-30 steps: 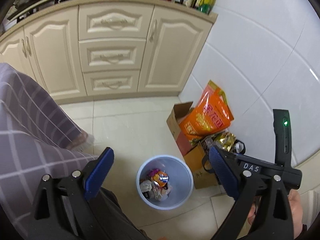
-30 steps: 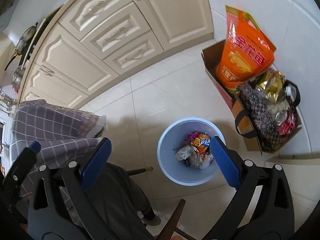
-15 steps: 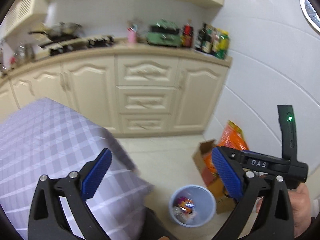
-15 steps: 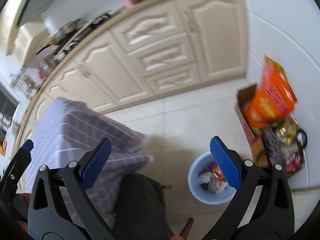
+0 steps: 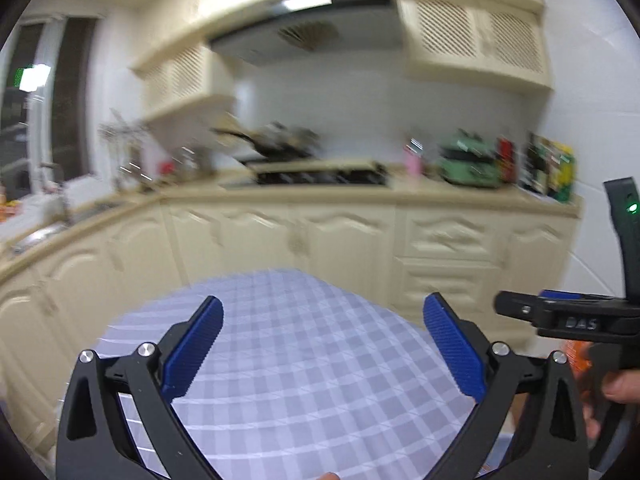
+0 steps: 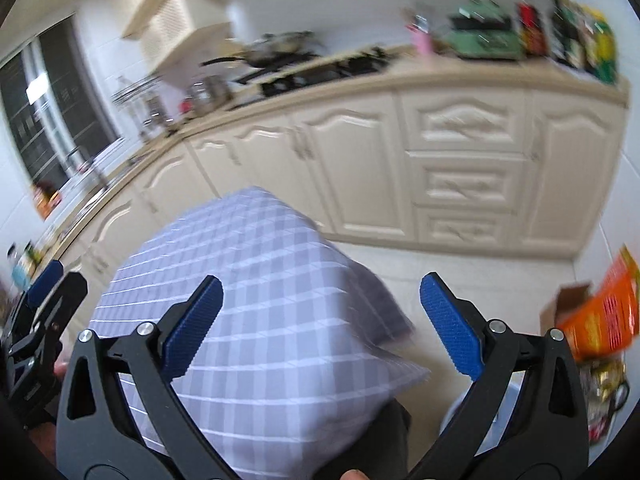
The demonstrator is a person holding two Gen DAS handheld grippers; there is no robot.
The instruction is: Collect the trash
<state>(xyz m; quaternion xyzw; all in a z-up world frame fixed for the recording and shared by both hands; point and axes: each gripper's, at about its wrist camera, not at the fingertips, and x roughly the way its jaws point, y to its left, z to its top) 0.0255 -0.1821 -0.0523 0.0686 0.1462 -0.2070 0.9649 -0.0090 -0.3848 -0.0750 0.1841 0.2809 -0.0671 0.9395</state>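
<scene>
Trash bin point(image 6: 496, 412) barely visible, low right; left gripper point(image 5: 322, 344) and right gripper point(image 6: 320, 324) both spread wide, empty, above checked tablecloth point(image 5: 304, 360).

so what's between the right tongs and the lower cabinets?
In the right wrist view, the checked tablecloth fills most of that stretch, then bare floor tile up to the lower cabinets. The right tongs are open.

Cream cabinets point(image 5: 344, 240) line the far wall under a beige counter point(image 6: 400, 76); range hood point(image 5: 308, 36) above, dark window point(image 5: 24, 120) left, pale tiled floor point(image 6: 460, 276).
</scene>
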